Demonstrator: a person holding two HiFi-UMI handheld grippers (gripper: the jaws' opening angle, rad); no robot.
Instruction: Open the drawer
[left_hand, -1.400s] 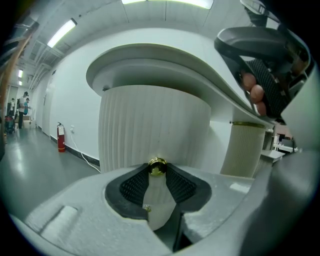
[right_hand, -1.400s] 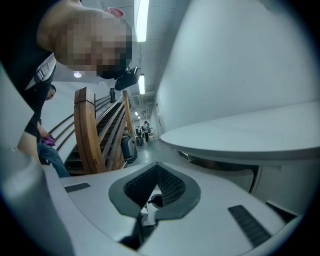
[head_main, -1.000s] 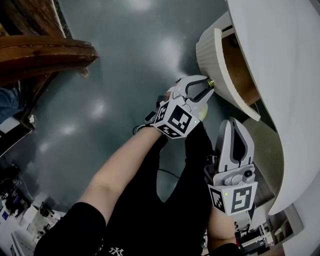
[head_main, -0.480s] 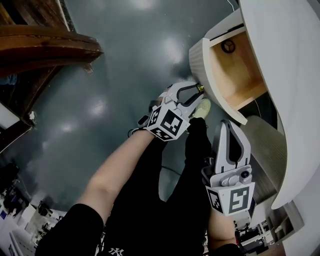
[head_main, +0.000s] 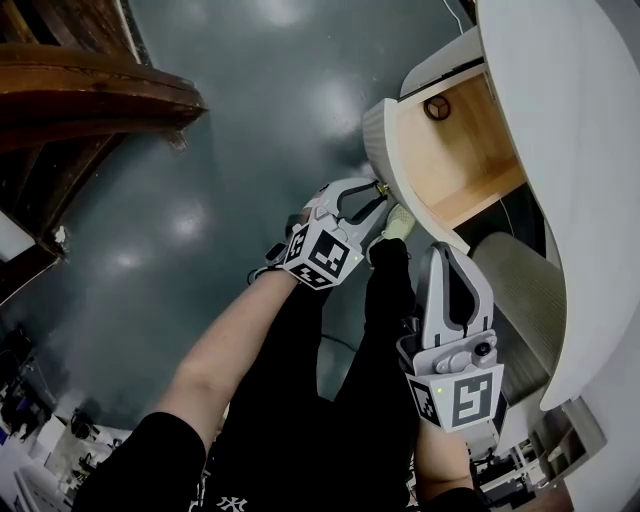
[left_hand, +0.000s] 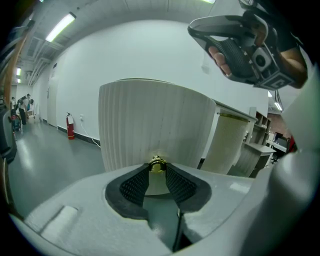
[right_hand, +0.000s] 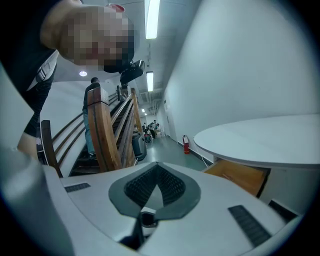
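Further out than a second ago, the white drawer with the ribbed, curved front (head_main: 378, 135) has followed my pull. More of its pale wooden inside now shows beneath the round white table (head_main: 560, 150), and my left tool (head_main: 375, 190) has drawn back toward me with it. That left tool is clamped on the small brass knob (left_hand: 157, 163) at the middle of the drawer front. Its dark ribbed pads pinch the knob from both sides, with the front standing upright just behind. My right tool (head_main: 449, 262) hangs idle lower down beside my leg, its jaws pressed together on nothing, apart from the knob. I judge the pull to be well along: the drawer stands a good way open, though I cannot tell how much travel is left. A small dark round thing (head_main: 435, 108) lies in the far corner inside — what it is I cannot say. The next move calls for a steady, straight draw along the drawer's line, with the pinch kept firm so the little knob doesn't slip free — then release once it stops.
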